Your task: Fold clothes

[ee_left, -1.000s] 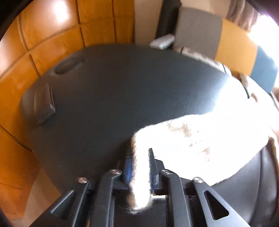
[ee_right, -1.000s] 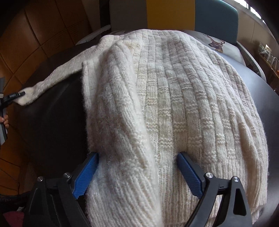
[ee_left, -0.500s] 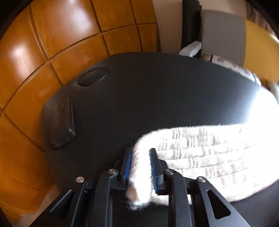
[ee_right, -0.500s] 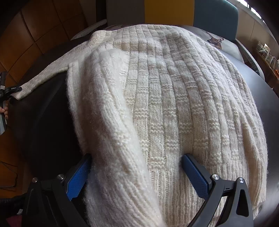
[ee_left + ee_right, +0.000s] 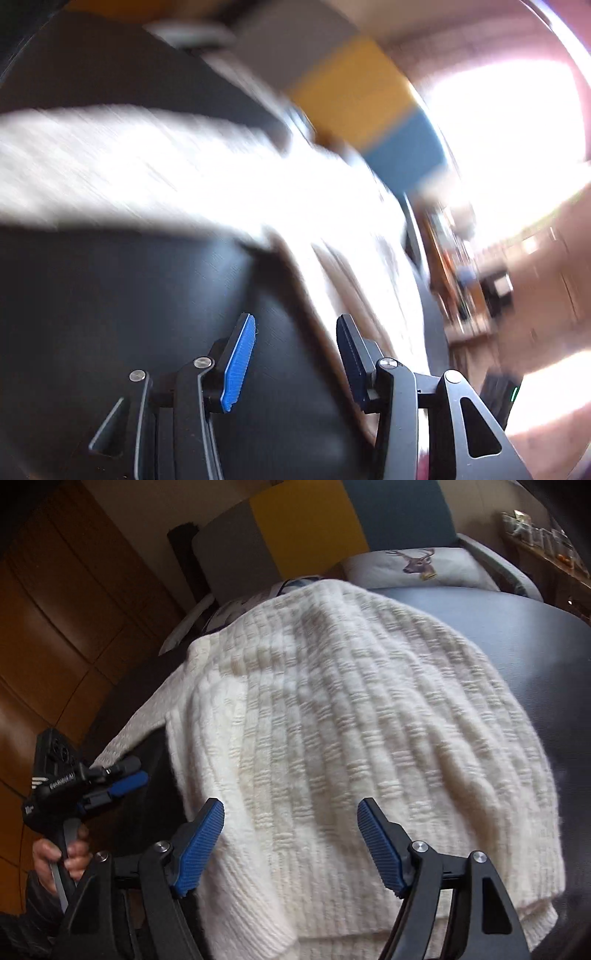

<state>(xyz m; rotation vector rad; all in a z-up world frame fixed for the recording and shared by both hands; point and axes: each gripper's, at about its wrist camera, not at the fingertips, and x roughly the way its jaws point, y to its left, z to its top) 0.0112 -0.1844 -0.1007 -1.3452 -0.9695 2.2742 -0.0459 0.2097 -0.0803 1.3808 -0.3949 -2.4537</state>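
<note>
**Sweater lies on desk, both grippers free**

The cream sweater (image 5: pixel 332 738) lies spread over the dark desk (image 5: pixel 535 657), one sleeve (image 5: pixel 110 166) stretched out left. The left hand-held gripper (image 5: pixel 295 354) is opening, nothing between its pads. The right hand-held gripper (image 5: pixel 291 845) is closing, the near hem between its jaws, pads not pressing it.

One cream sweater (image 5: pixel 351 738), two grippers, seemingly one deer-print cushion (image 5: pixel 417 566).
</note>
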